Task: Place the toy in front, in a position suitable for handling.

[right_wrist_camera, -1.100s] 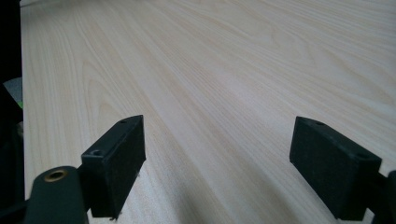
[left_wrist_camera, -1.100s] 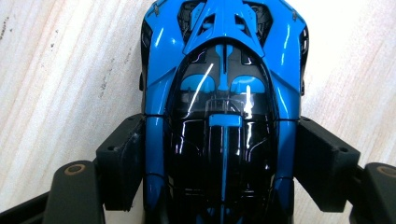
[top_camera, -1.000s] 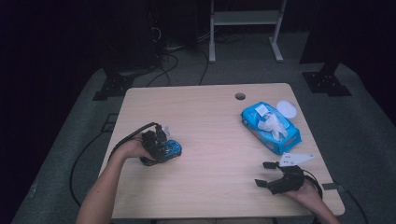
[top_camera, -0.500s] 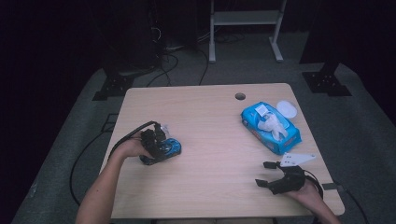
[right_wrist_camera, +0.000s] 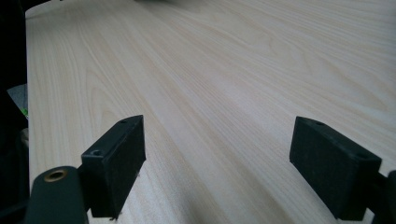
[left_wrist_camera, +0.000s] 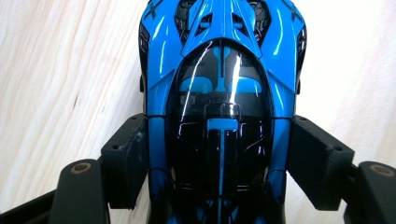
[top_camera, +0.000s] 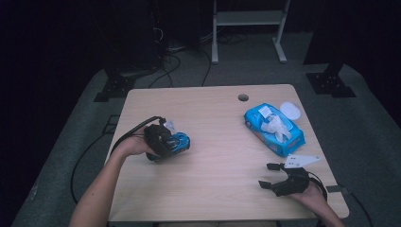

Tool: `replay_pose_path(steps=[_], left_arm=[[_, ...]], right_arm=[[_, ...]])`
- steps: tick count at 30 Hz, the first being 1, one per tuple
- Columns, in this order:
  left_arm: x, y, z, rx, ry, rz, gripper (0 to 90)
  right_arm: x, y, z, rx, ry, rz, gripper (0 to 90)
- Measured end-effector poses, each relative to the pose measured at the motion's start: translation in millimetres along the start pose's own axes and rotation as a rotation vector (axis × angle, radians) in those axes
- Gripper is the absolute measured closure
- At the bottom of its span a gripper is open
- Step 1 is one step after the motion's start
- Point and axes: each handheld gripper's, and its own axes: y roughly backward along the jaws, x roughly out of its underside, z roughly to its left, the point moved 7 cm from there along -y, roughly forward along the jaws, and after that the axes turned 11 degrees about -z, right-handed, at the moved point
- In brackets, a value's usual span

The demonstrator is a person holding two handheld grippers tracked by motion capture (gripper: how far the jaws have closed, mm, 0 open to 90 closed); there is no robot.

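The left claw (left_wrist_camera: 219,158) clamps the blue toy car (left_wrist_camera: 222,93) across its waist, nose toward 12 o'clock along the jaws, while the right claw (right_wrist_camera: 219,168) gapes idle over the tabletop (right_wrist_camera: 233,70).

1. Toy car (top_camera: 176,143) sits at the left side of the bench (top_camera: 213,123), between the pads of the left claw (top_camera: 165,142).
2. Wipes pack (top_camera: 274,128) lies over on the right, towards the far edge.
3. A round lid (top_camera: 290,111) is just beside the pack, behind it.
4. Right claw (top_camera: 270,175) rests near the front right corner, well apart from the car.
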Motion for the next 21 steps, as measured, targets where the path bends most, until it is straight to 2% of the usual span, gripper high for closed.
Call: replay_pose_path(steps=[6,10,13,19,21], left_arm=[[-35.4,-12.4,-23.0,0.054,-0.075,-0.034,27.8],[-56.9,-31.3,-39.8,0.099,-0.110,-0.057,27.8],[-71.0,-50.1,-54.7,0.149,-0.128,-0.064,27.8],[-84.5,-81.5,-74.1,0.219,-0.143,-0.065,27.8],[-84.2,-89.3,-75.9,0.221,-0.145,-0.051,27.8]], right_arm=[[-0.8,0.8,-0.6,0.003,0.000,-0.005,17.6],[-1.5,3.0,-2.0,0.009,-0.004,-0.013,17.7],[-1.7,4.5,-3.3,0.015,-0.004,-0.018,17.7],[-3.1,6.7,-4.7,0.021,-0.006,-0.032,17.7],[-2.8,6.9,-4.5,0.019,-0.004,-0.031,17.7]])
